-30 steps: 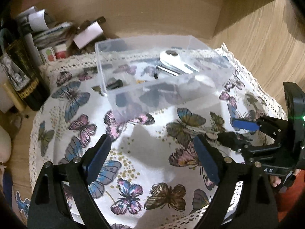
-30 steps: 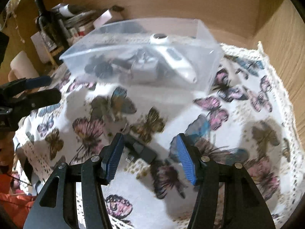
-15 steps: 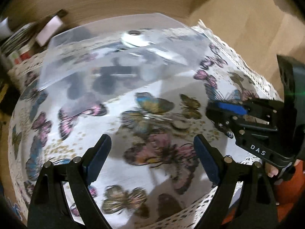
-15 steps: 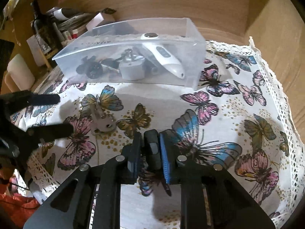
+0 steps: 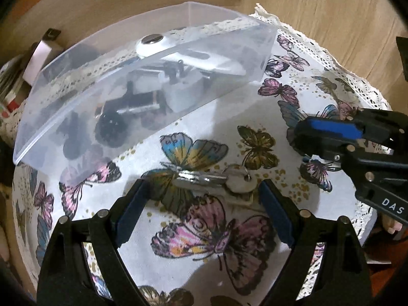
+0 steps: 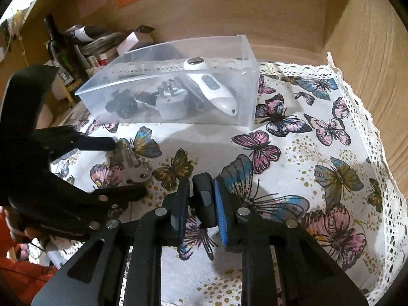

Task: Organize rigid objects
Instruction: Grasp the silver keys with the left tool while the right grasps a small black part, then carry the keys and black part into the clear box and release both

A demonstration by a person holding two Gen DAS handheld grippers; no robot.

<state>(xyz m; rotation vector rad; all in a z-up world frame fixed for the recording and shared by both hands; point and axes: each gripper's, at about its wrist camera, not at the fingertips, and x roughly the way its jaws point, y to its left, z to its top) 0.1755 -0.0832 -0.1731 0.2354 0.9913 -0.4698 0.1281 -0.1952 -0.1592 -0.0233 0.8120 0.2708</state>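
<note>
Right tool (image 6: 200,205) clamps a small black block (image 6: 204,200); left tool (image 5: 201,206) gapes around silver keys (image 5: 216,178).

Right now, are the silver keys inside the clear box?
No, the silver keys lie on the butterfly cloth, outside the clear box.

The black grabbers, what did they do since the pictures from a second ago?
The right gripper closed on the small black object that lay between its open jaws. The left gripper moved in over the silver key, jaws open around it. The clear box stayed put.
</note>
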